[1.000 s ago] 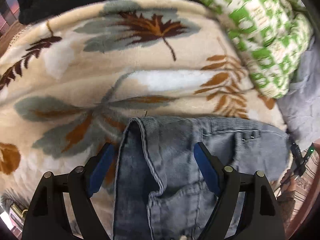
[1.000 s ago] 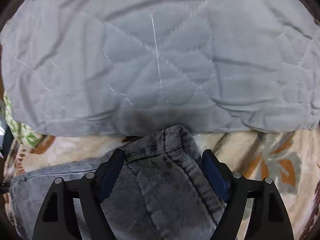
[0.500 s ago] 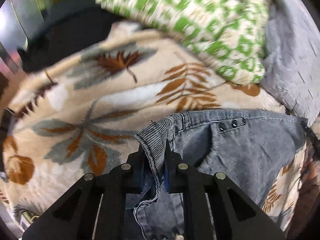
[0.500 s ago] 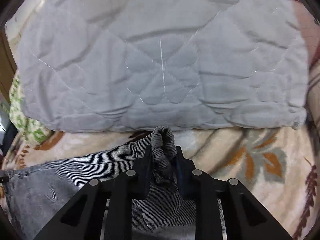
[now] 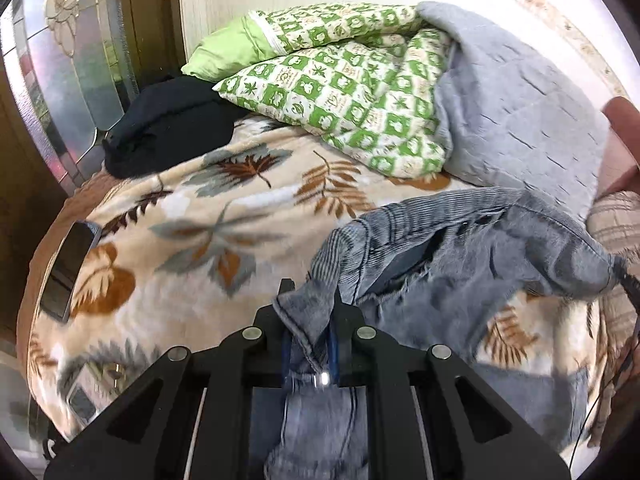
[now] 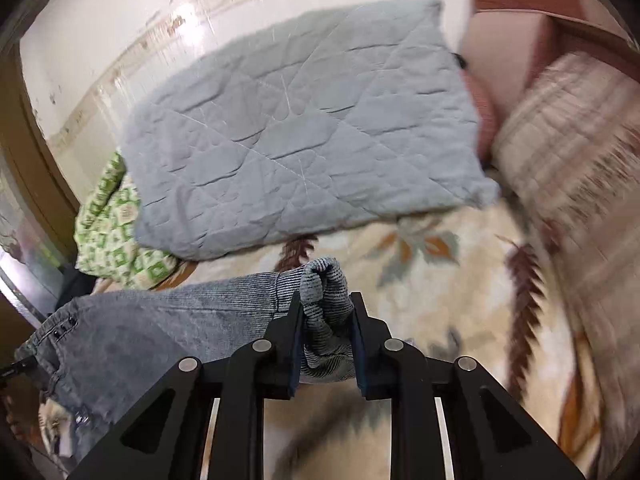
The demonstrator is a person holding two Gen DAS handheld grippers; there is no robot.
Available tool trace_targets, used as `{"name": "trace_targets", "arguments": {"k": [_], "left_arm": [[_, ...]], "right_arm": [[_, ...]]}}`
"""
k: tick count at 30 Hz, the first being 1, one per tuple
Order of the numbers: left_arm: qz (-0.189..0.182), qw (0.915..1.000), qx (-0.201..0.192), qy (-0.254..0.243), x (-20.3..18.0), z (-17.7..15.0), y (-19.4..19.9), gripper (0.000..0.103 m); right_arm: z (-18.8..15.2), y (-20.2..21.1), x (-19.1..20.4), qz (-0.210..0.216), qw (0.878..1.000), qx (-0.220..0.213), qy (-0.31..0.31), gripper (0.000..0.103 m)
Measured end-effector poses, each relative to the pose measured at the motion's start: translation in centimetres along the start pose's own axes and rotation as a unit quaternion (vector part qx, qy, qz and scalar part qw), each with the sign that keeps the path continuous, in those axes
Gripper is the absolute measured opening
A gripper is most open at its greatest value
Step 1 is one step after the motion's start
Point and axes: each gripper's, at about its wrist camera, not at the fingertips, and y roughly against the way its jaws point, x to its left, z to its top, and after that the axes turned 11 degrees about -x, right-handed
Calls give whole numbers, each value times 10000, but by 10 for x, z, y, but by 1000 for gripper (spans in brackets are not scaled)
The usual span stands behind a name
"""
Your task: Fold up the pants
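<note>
The grey-blue denim pants [image 5: 460, 256] hang by their waistband above the leaf-patterned blanket [image 5: 192, 232]. My left gripper [image 5: 310, 300] is shut on one end of the waistband. My right gripper [image 6: 325, 300] is shut on the bunched other end of the waistband [image 6: 324, 284]. In the right wrist view the pants [image 6: 140, 328] stretch away to the left. The legs hang out of sight below the grippers.
A green checked quilt [image 5: 352, 92] and a grey quilted blanket [image 6: 296, 136] lie at the back of the bed. A black garment [image 5: 168, 128] lies at the far left. A phone [image 5: 68, 268] sits on the left bed edge. A striped cushion [image 6: 576, 168] is at right.
Both grippers closed on the waistband, then lifted it off the blanket. The views now look out over the bed instead of down at it.
</note>
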Motion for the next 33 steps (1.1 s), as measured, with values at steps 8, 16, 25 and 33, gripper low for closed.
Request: {"name": "trace_targets", "arguments": {"k": [8, 16, 25, 33], "left_arm": [[-329, 9987, 323, 202, 12, -71, 42, 13], [-107, 9896, 1399, 323, 31, -145, 20, 8], [-668, 9788, 1611, 1073, 63, -154, 60, 18], [-1510, 9534, 1920, 1773, 36, -146, 40, 63]], "right_arm": [[-87, 122, -42, -134, 9992, 41, -366, 20], [-184, 162, -69, -358, 9936, 594, -893, 21], [-201, 215, -50, -648, 9926, 601, -838, 35], [-202, 180, 38, 809, 9886, 944, -847, 66]]}}
